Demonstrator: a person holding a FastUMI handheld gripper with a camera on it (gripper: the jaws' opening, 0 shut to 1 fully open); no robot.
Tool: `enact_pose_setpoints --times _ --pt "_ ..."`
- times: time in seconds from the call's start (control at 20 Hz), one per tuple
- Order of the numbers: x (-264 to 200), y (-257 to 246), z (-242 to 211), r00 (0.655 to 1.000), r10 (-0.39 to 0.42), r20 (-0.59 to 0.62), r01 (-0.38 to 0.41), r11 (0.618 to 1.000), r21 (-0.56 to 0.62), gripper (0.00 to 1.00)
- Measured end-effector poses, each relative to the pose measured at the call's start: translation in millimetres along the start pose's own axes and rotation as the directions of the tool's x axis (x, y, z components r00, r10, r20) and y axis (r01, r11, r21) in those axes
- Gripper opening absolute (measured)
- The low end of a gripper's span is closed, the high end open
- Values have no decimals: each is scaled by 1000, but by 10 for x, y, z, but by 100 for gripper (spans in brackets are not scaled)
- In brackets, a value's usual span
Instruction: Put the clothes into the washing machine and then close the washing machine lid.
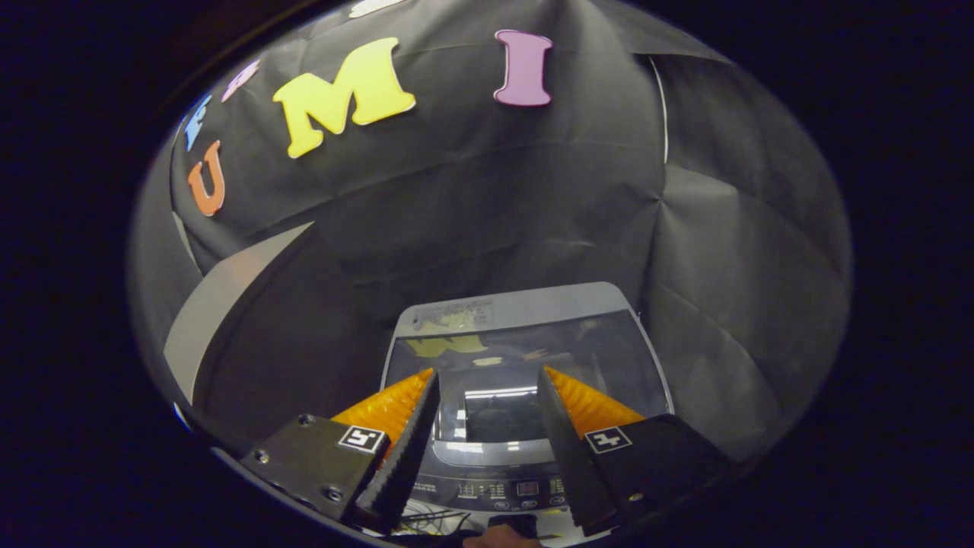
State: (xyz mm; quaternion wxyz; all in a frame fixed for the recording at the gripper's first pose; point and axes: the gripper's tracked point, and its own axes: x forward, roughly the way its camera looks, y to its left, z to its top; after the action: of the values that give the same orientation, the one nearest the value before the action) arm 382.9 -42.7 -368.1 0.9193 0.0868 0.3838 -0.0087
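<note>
Washing machine (525, 304): a top-loader standing against the booth's black cloth wall, seen from above and in front; it is the landmark for everything below.
Lid (593, 350): dark and glassy, lying flat on top of the washing machine and mirroring the booth, so it looks already down.
Control panel (510, 487): along the washing machine's front edge, nearest the gripper, buttons too small to tell apart.
Gripper (487, 377): poised above the washing machine's front half, fingers spread wide with nothing between them.
Clothes: none can be made out on or beside the washing machine; whether they are inside cannot be told through the lid.
Step in hand, as a judgement: confirming the lid is seated. A gentle downward press near its front edge, fingers kept clear of the panel's buttons, would settle it without a slam.
</note>
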Motion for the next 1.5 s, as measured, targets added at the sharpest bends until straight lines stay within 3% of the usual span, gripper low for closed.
enact_pose_setpoints --times 0.6,0.75,1.25,1.5 --pt "-298 240 74 997 -56 61 56 998 2 82" --pt "-562 398 139 993 -62 105 63 998 -1 82" --pt "-1742 347 37 941 -204 270 226 973 -53 83" --pt "-2229 332 99 913 -212 349 230 973 -12 83"
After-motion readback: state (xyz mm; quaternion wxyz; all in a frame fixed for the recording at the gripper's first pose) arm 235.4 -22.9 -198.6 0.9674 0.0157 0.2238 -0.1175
